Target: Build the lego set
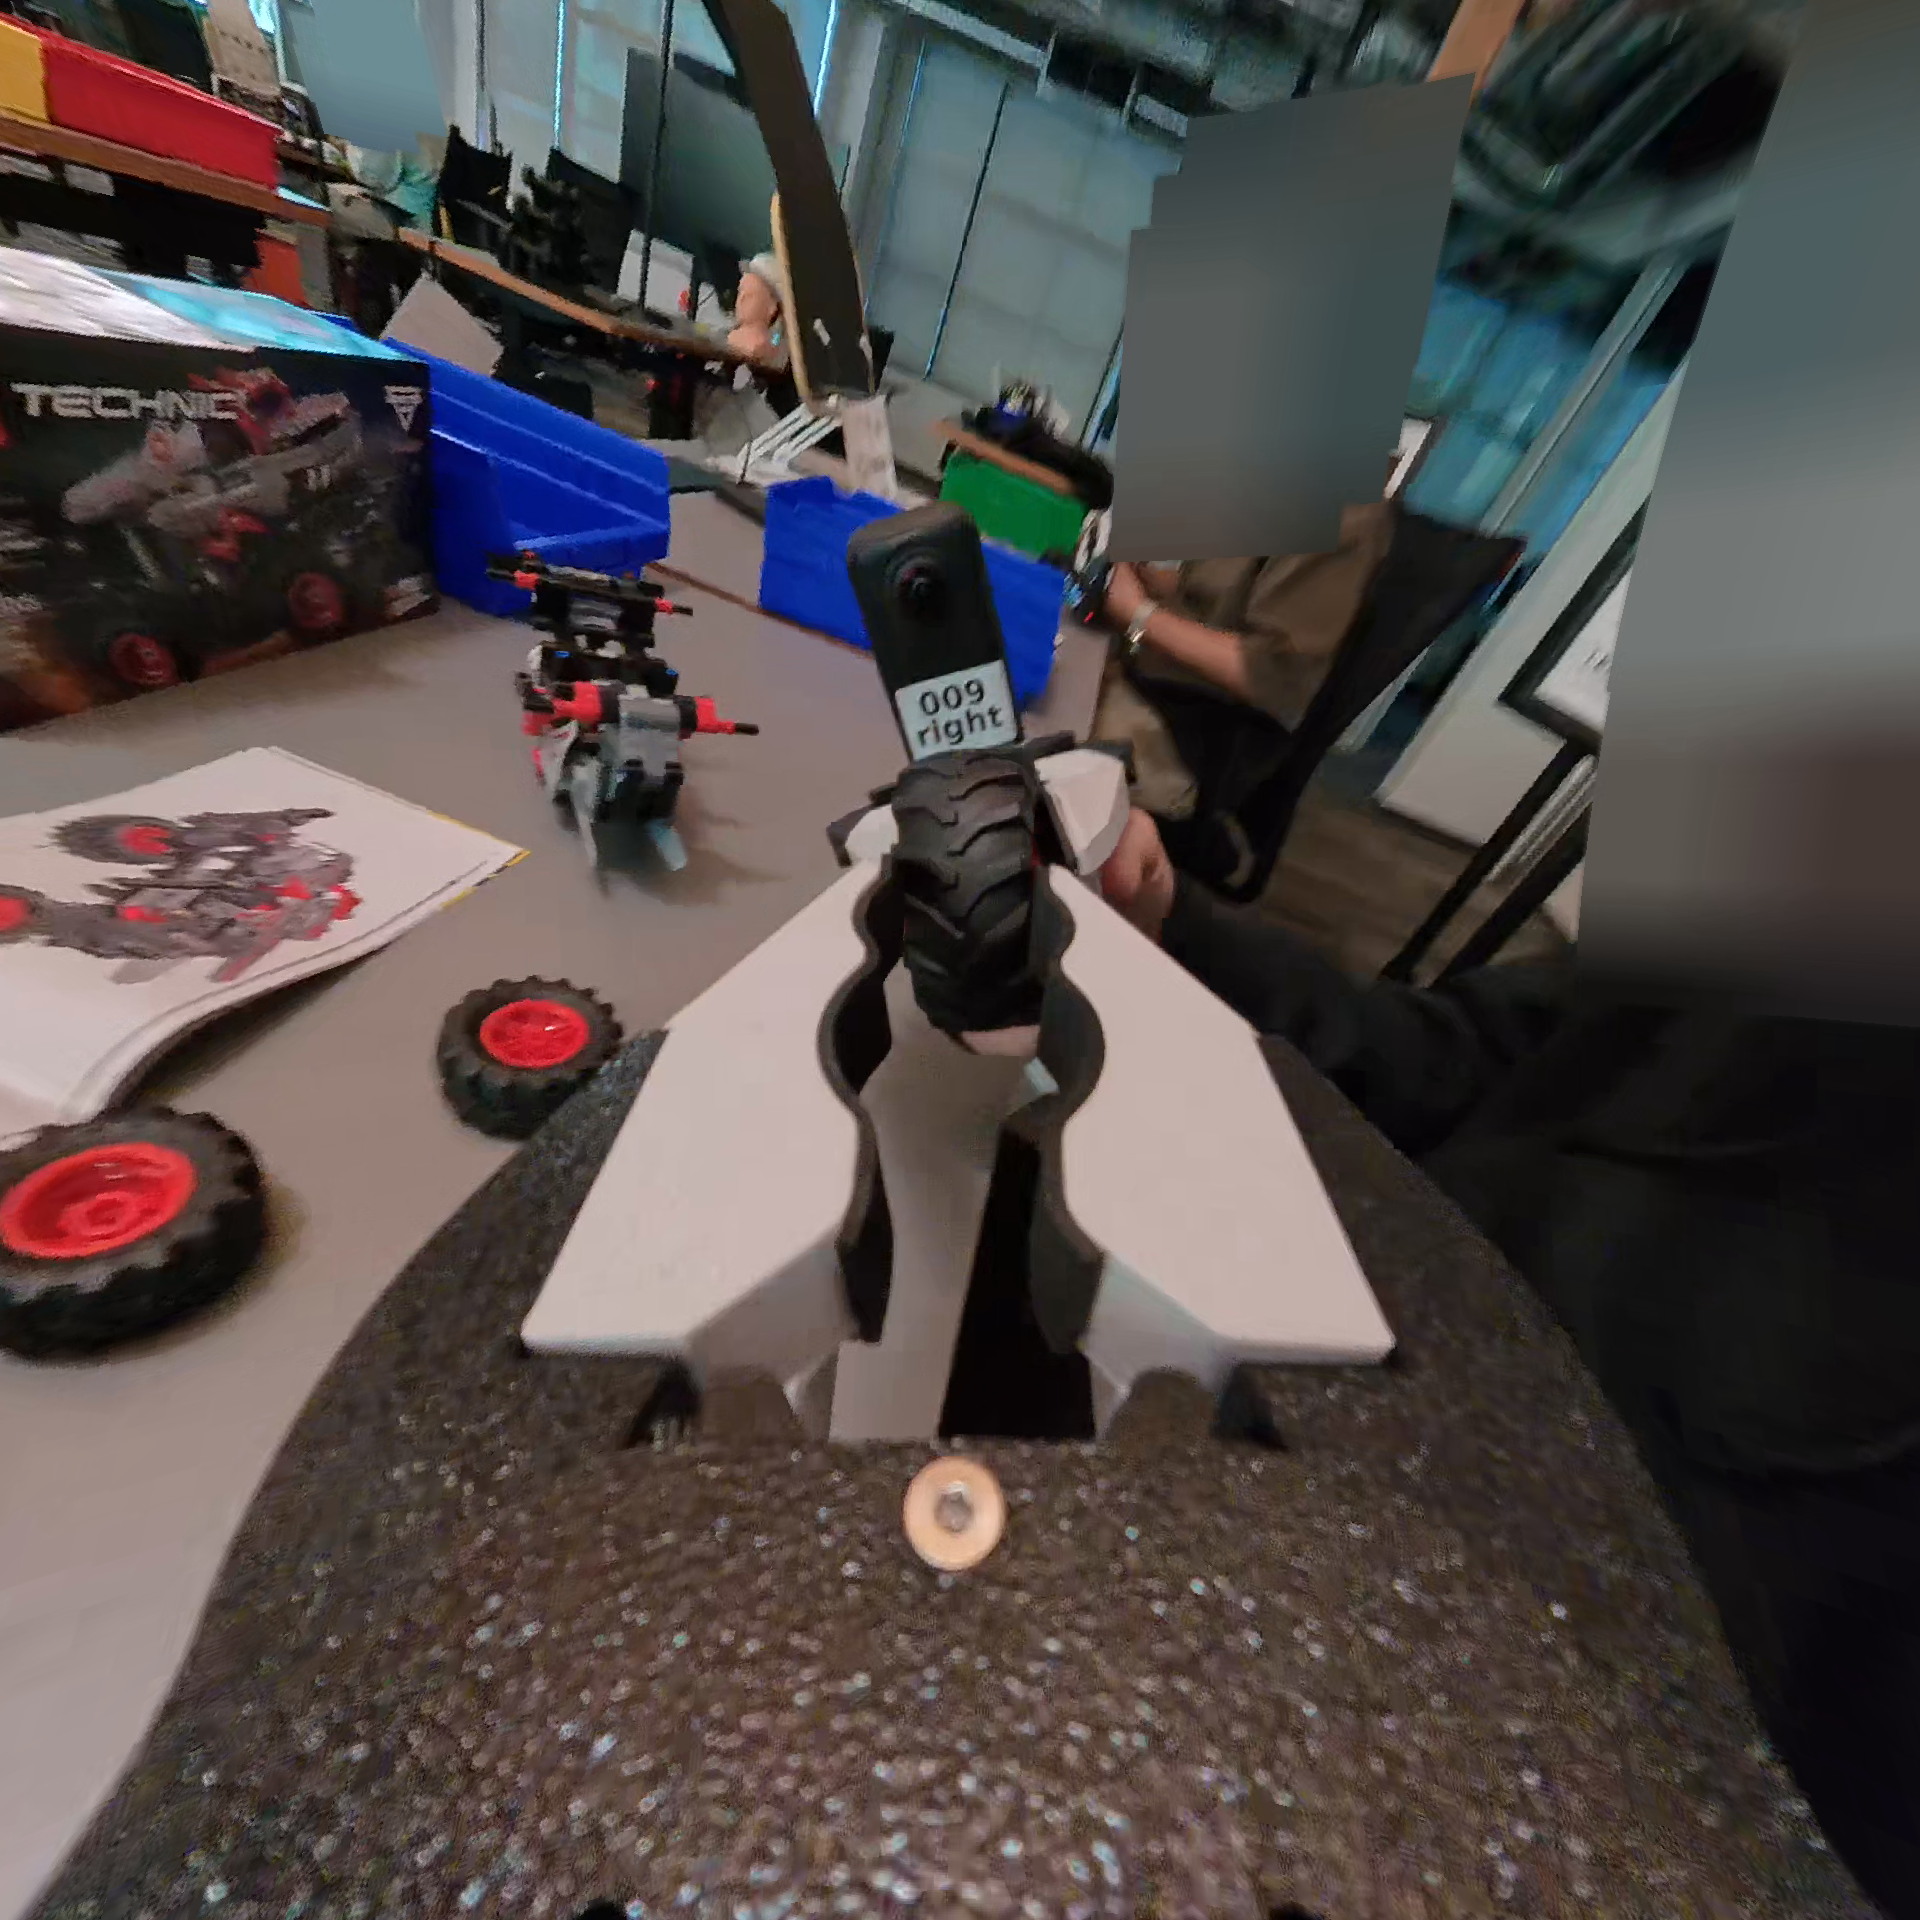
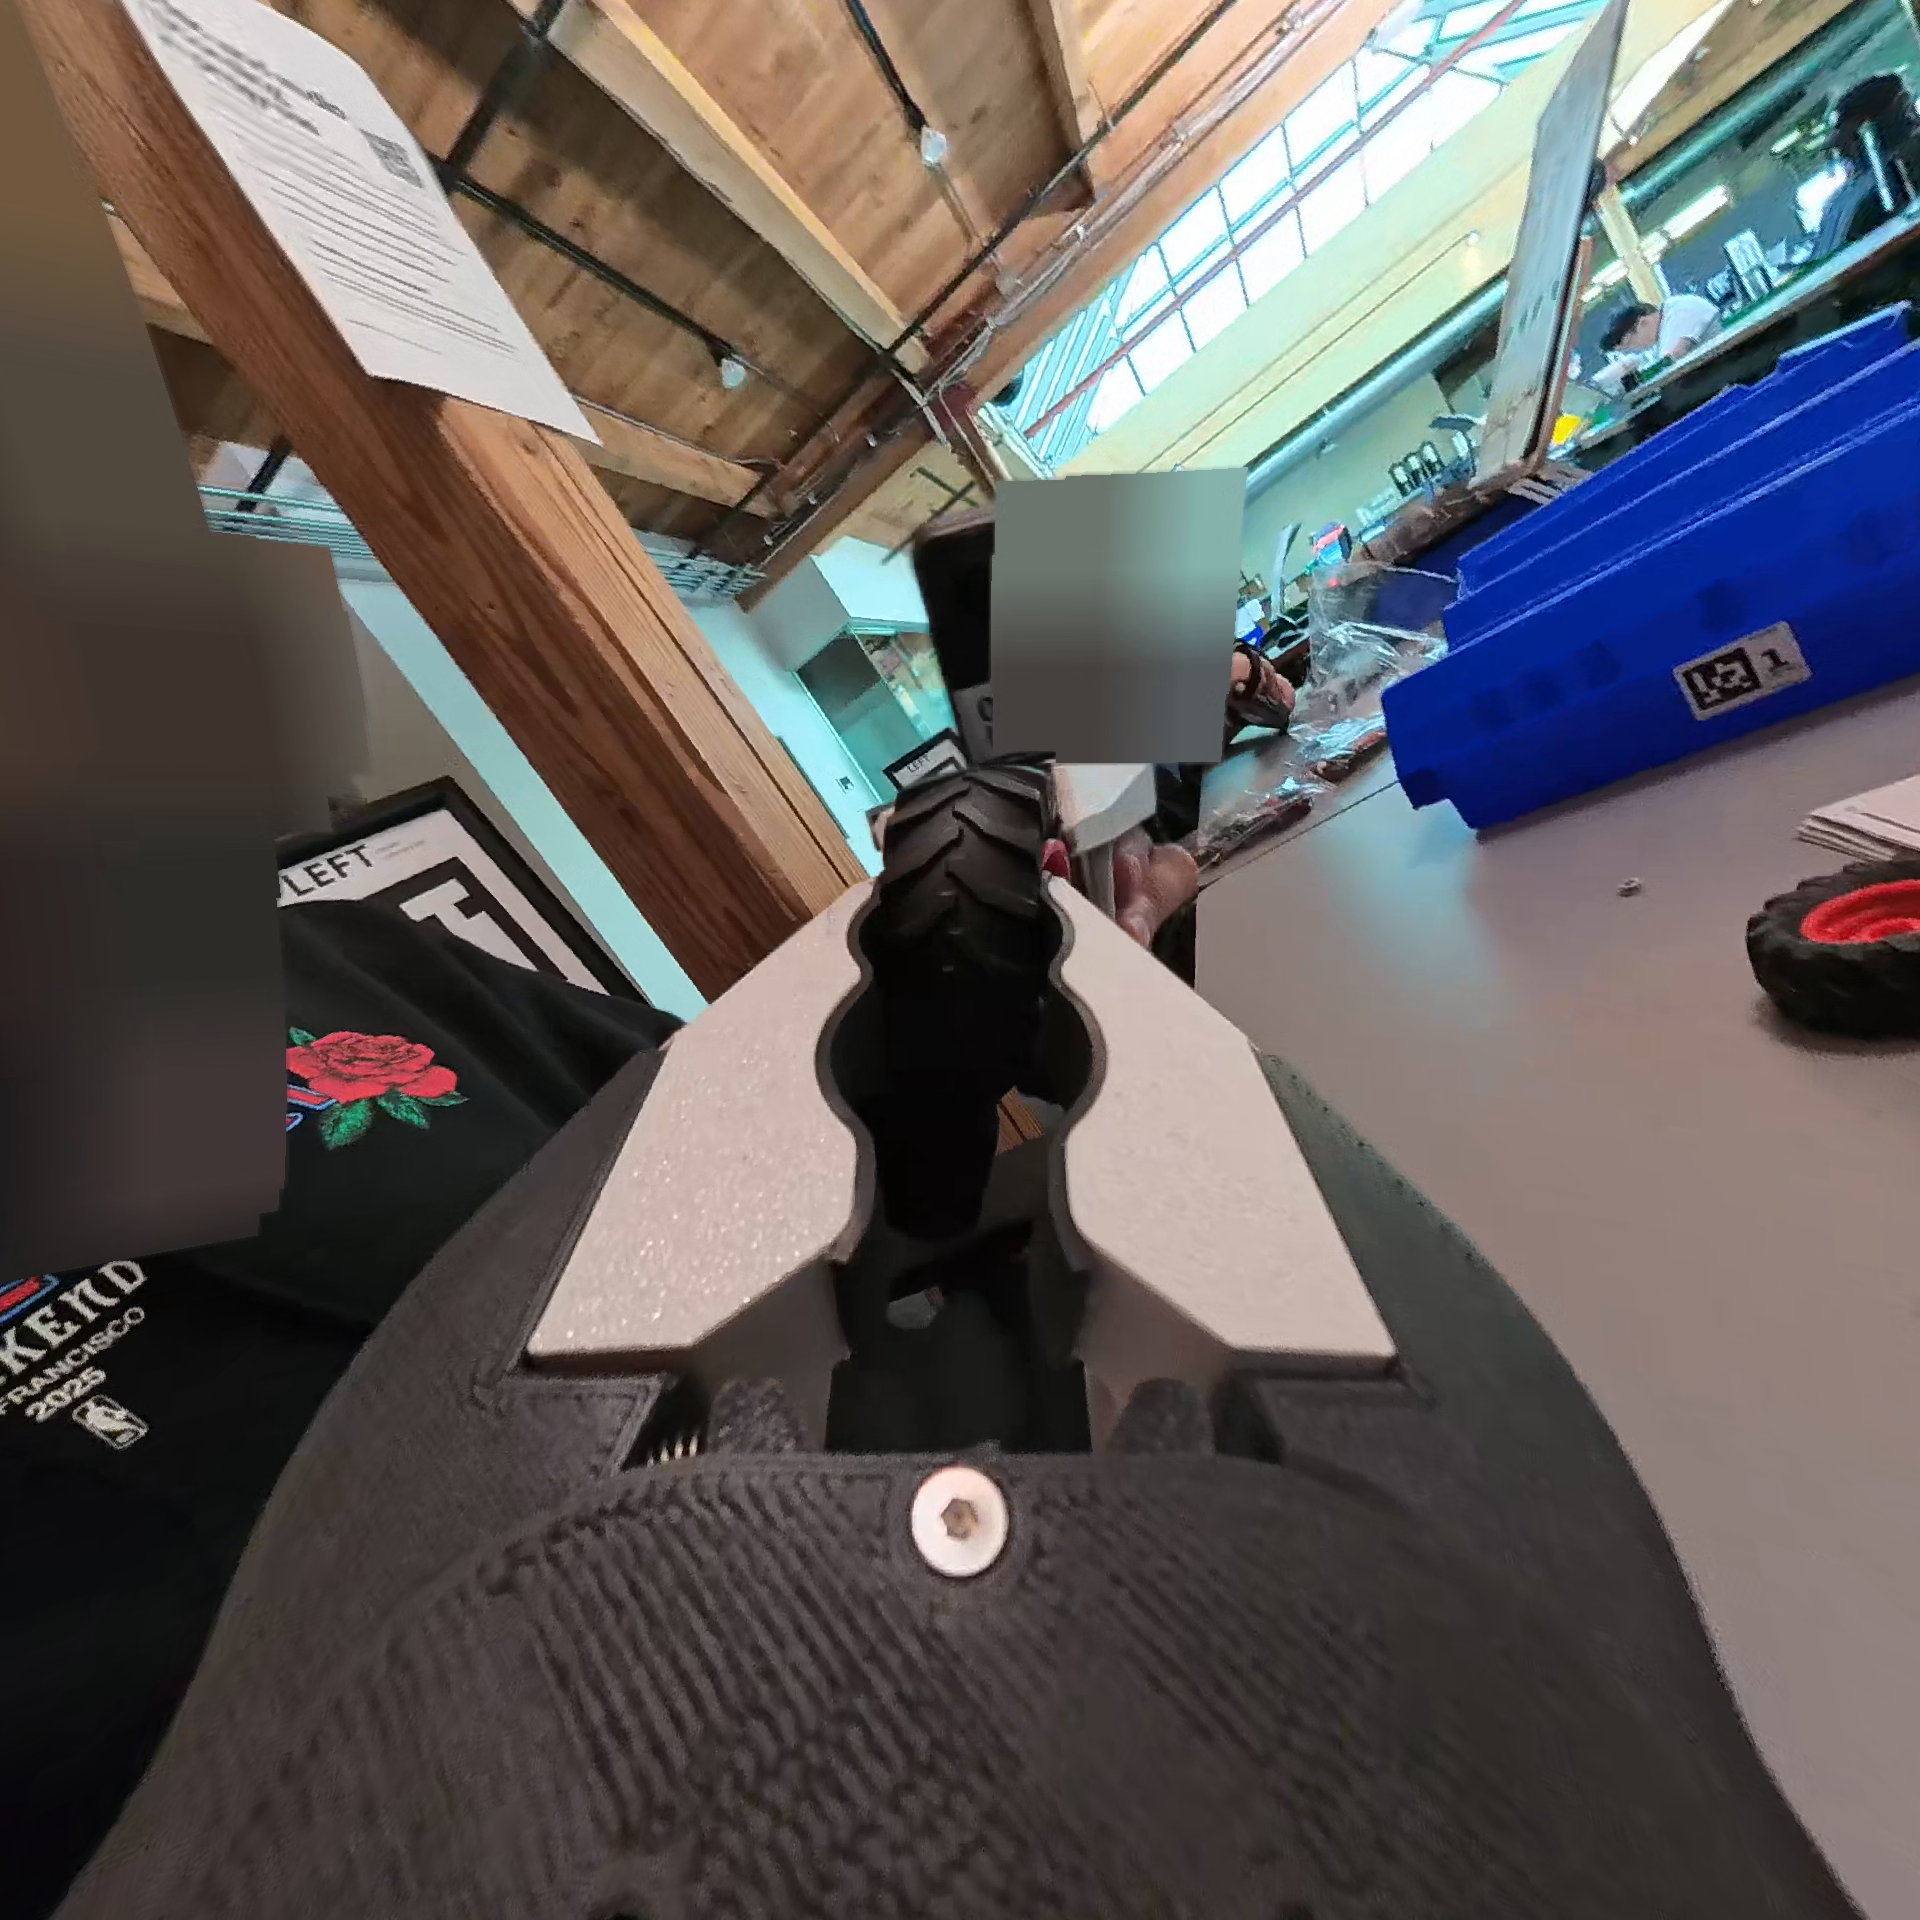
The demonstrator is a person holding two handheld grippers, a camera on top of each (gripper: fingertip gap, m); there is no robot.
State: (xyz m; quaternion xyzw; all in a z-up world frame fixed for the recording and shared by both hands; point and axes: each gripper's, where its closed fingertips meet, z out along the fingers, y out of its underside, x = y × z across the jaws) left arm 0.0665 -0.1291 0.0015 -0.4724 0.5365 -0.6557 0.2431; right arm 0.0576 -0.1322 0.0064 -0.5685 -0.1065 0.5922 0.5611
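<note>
the left gripper (image 1: 961,935) and the right gripper (image 2: 961,935) meet above the table (image 1: 312,1455), both clamped on one black tyre (image 1: 966,894). beyond lie the box (image 1: 197,499), manual (image 1: 208,883), half-built model (image 1: 608,717) and two red-hubbed wheels (image 1: 109,1221).

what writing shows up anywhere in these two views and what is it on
I won't copy out wording; this is where it stands.
Set box: large white print, legible.
White label on the black camera: legible.
Sticker on the blue bin: code square, one digit.
Sheet on the wooden post: too blurred.
Framed sign: partly legible.
Black shirt: printed lettering.
</note>
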